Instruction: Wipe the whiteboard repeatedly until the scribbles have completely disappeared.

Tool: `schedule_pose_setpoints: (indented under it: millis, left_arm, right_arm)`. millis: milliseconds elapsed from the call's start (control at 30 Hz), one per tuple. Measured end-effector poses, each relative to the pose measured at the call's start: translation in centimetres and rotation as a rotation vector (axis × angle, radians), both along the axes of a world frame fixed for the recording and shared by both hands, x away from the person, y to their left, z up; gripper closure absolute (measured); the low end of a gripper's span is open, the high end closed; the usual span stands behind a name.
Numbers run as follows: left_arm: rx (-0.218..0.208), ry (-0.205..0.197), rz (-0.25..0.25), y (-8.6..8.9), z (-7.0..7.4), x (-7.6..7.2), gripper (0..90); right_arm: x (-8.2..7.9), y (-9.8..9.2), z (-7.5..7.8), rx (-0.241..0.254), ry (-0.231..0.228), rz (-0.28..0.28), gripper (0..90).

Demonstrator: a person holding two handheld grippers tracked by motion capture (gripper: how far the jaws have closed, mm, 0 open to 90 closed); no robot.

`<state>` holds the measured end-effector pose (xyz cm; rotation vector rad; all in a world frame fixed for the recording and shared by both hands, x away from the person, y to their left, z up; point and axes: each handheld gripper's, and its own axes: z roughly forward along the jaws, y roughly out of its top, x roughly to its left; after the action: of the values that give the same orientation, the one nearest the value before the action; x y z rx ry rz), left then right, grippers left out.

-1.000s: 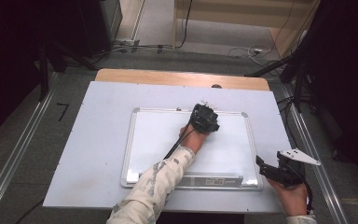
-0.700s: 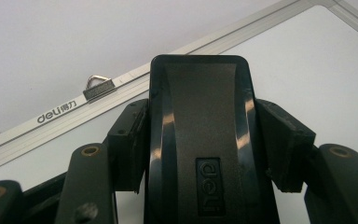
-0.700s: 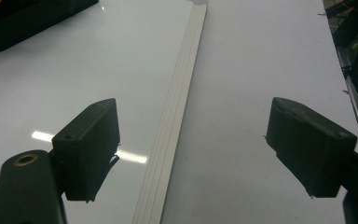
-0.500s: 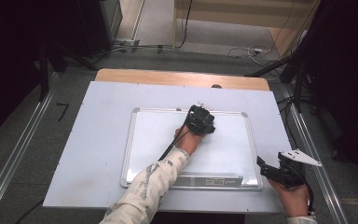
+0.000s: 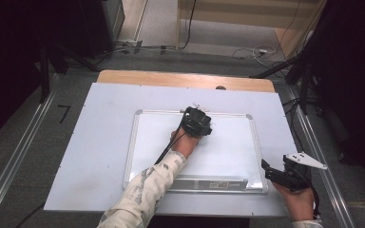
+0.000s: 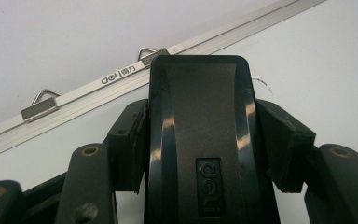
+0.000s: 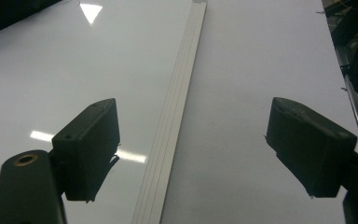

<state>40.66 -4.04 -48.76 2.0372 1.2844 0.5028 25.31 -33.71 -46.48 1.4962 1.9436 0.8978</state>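
Here the left gripper (image 5: 197, 121) sits over the upper middle of the whiteboard (image 5: 228, 152), its jaws closed on a black Deli whiteboard eraser (image 6: 200, 135) that fills the space between them. In the left gripper view the eraser stands straight up between the two black pads (image 6: 129, 140), which press on its long sides, and its rounded far end reaches almost to the board's silver top frame (image 6: 74, 95), where the brand name is printed and two small metal hanging loops (image 6: 42, 95) stick out. A faint dark mark (image 6: 262, 84) shows on the white surface just right of the eraser's far end. From above, the person's left hand (image 5: 184, 142) and patterned sleeve (image 5: 145, 190) run from the bottom edge up to this gripper, with its cable trailing alongside. The right gripper (image 5: 272, 175) hangs at the board's lower right corner, well apart from the eraser, jaws spread wide with nothing between them; its own view looks down the board's right frame strip (image 7: 177, 116), one jaw over the glossy board and the other over the pale table cover (image 7: 251, 70). The board lies flat on that cover, on a wooden table (image 5: 171, 78).
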Motion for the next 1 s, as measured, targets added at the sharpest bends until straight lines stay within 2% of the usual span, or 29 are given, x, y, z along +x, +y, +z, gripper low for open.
schedule_pose_setpoints:
  millis: [233,500,800,1000]
  left_arm:
    - [-0.003,-0.004,-0.014,-1.5,0.0,0.4,40.2]
    - [0.005,-0.003,-0.045,-3.0,0.0,0.1,40.2]
    - [0.015,-0.004,-0.04,-3.1,0.0,0.0,40.3]
    - [0.032,0.001,-0.021,-2.2,0.1,0.2,40.3]
  right_arm:
    - [0.1,0.1,0.0,0.001,0.001,0.002,15.9]
    - [0.1,0.1,0.0,0.002,0.001,0.005,15.9]
    - [0.2,0.1,-0.1,0.002,0.001,0.007,15.9]
    - [0.1,0.1,0.0,0.003,0.001,0.007,15.9]
